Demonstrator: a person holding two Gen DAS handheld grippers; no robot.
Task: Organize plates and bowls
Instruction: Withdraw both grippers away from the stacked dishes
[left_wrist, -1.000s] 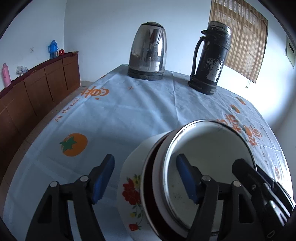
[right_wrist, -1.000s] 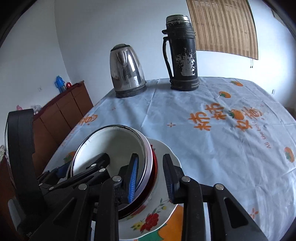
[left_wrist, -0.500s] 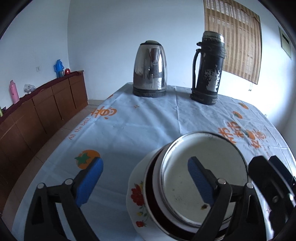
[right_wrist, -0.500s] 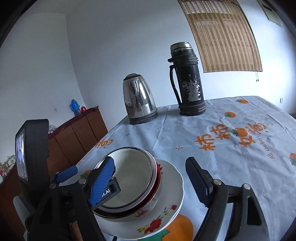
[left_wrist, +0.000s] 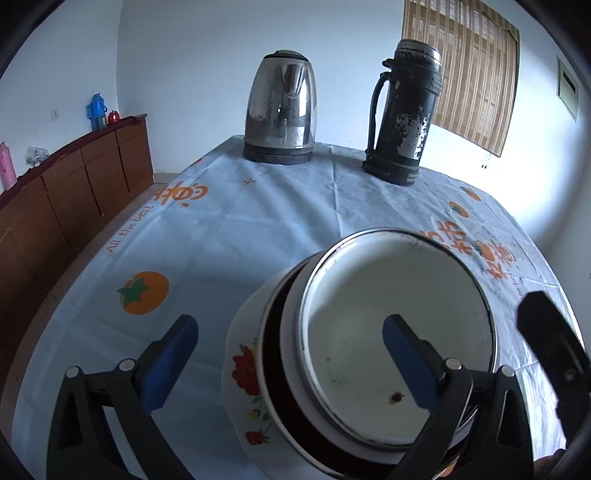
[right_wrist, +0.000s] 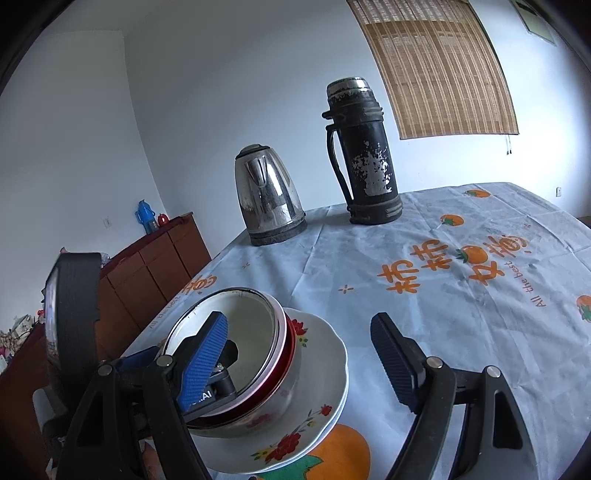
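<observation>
A stack of dishes stands on the tablecloth. A white enamel bowl (left_wrist: 388, 314) (right_wrist: 251, 325) sits on top, nested in a red-rimmed bowl (right_wrist: 291, 347) and a floral bowl (left_wrist: 247, 354). Floral plates (right_wrist: 321, 406) lie underneath. My left gripper (left_wrist: 288, 360) hovers over the stack's left side and its jaws are opening. One of its fingers hangs over the white bowl, the other outside; the rims lie between without touching the pads. My right gripper (right_wrist: 299, 360) is open at the stack's right side, its pads clear of the dishes.
A steel kettle (left_wrist: 280, 110) (right_wrist: 267, 203) and a worn black thermos (left_wrist: 402, 114) (right_wrist: 365, 155) stand at the table's far end. A brown sideboard (left_wrist: 74, 192) runs along the left wall. The tablecloth (right_wrist: 461, 295) with orange fruit prints stretches to the right.
The right gripper's jaws went from narrow around the bowl rims to wide, and it drew back. The left gripper's jaws spread wider around the stack's left rim.
</observation>
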